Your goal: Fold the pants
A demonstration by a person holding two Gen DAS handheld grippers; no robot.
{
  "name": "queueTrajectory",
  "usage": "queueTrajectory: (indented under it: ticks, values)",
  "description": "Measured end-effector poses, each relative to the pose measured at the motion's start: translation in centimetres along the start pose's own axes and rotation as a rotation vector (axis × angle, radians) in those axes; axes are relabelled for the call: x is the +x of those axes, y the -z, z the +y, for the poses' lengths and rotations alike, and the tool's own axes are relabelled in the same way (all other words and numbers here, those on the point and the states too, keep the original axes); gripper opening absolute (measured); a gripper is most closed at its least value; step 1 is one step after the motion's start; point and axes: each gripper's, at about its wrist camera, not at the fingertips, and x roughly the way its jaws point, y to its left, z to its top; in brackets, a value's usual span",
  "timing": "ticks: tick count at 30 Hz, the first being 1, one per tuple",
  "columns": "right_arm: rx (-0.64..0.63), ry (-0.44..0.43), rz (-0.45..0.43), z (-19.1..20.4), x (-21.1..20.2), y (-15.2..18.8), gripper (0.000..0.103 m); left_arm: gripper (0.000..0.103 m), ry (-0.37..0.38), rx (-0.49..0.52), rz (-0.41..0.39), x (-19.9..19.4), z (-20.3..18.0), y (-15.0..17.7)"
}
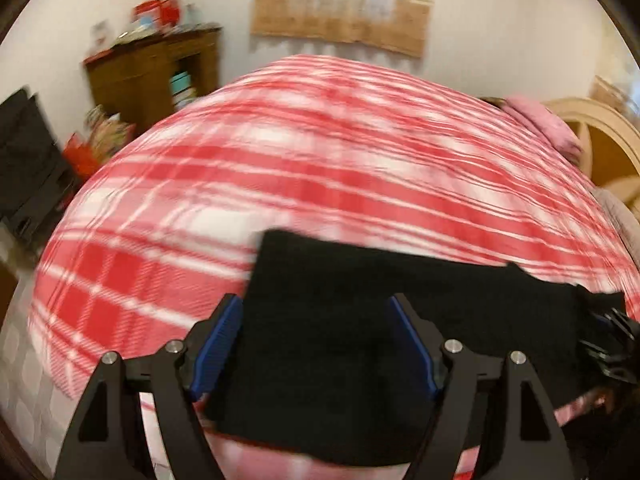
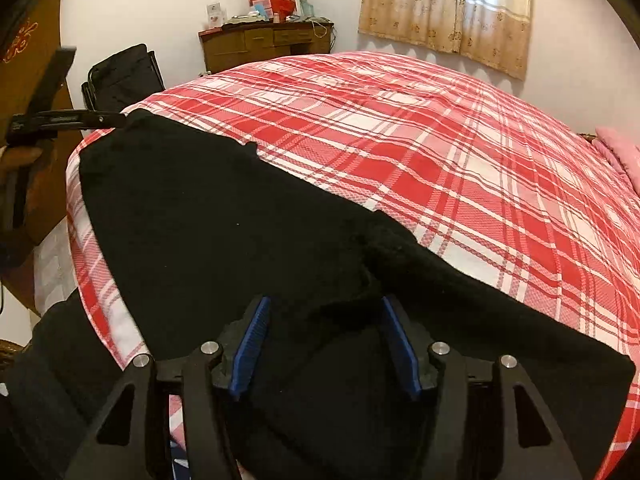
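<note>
Black pants [image 2: 224,232] lie flat along the near edge of a bed with a red and white plaid cover [image 2: 440,152]. In the left wrist view the pants [image 1: 360,320] fill the space in front of my left gripper [image 1: 316,308], which is open with its blue pads wide apart above the cloth. My right gripper [image 2: 324,308] is open too, its blue pads on either side of a bunched ridge of the pants. The left gripper also shows in the right wrist view [image 2: 116,120] at the pants' far left end. The right gripper shows at the right edge of the left wrist view [image 1: 612,320].
A wooden dresser [image 2: 264,44] with boxes on top stands against the far wall. A black chair [image 2: 120,76] is beside the bed's left corner. A curtained window [image 2: 448,8] is behind the bed. A pink pillow [image 2: 620,152] lies at the right. The left wrist view is motion-blurred.
</note>
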Motion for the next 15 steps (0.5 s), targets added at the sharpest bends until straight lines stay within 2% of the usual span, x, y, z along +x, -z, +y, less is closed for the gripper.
queueTrajectory:
  ticks: [4, 10, 15]
  values:
    - [0.035, -0.015, -0.086, -0.2, -2.9, 0.2, 0.059, 0.078, 0.025, -0.029, 0.022, 1.5, 1.3, 0.8]
    - [0.056, -0.017, -0.137, -0.6, -5.1, 1.2, 0.059, 0.079, 0.036, -0.018, -0.020, 2.0, 1.2, 0.5]
    - [0.107, -0.017, -0.175, -1.4, -6.0, 2.5, 0.059, 0.078, 0.020, 0.061, 0.009, 1.8, 0.4, 0.8]
